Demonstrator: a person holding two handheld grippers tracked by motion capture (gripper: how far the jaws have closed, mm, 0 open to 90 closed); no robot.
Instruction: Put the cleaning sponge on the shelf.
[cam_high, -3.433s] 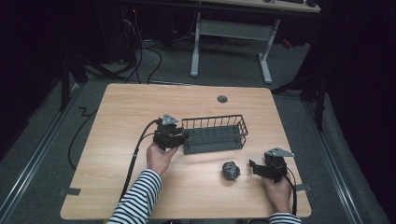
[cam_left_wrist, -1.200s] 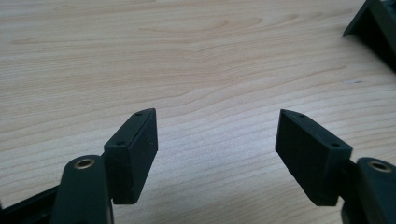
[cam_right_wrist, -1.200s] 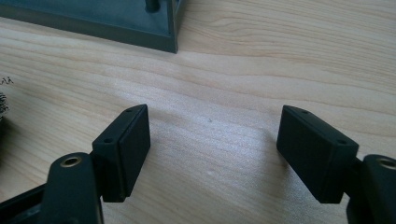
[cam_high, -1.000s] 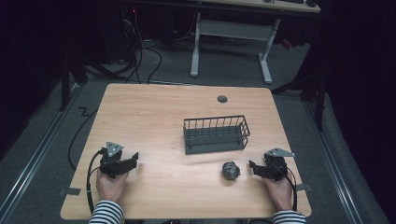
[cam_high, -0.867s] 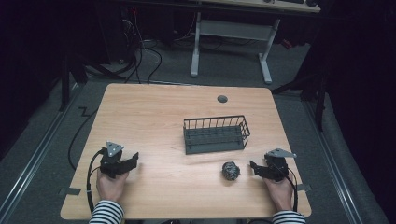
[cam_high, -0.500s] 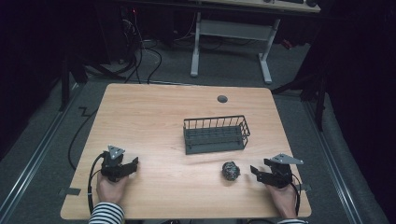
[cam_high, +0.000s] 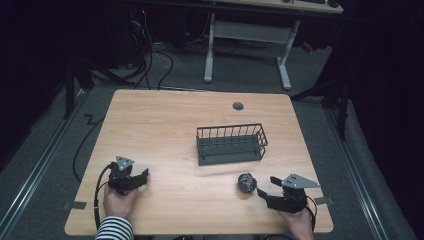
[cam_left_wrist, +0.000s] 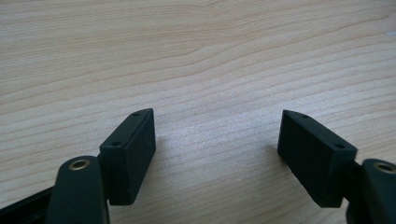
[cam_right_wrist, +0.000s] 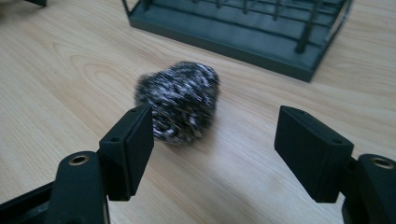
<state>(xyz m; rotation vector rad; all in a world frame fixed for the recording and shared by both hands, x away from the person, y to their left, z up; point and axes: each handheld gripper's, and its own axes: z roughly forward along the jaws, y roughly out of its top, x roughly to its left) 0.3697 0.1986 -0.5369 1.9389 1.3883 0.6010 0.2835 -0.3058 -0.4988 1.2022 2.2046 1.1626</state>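
Dark room, pale wood desk (cam_high: 165, 120), and the right claw (cam_right_wrist: 212, 140) has just been working its jaws, now wide apart with nothing pinched. Scourer (cam_right_wrist: 178, 100) sits just ahead, off toward its left jaw, near the basket (cam_high: 231, 145). Best bet: centre it between the jaws first, then squeeze gently. Left claw (cam_left_wrist: 217, 140) gapes empty over bare desk.

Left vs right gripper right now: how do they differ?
The right gripper points at the steel-wool ball, which lies just past its fingers, untouched; its jaws have just been reopening. The left gripper faces bare table, far from the basket. Both are open, holding nothing.
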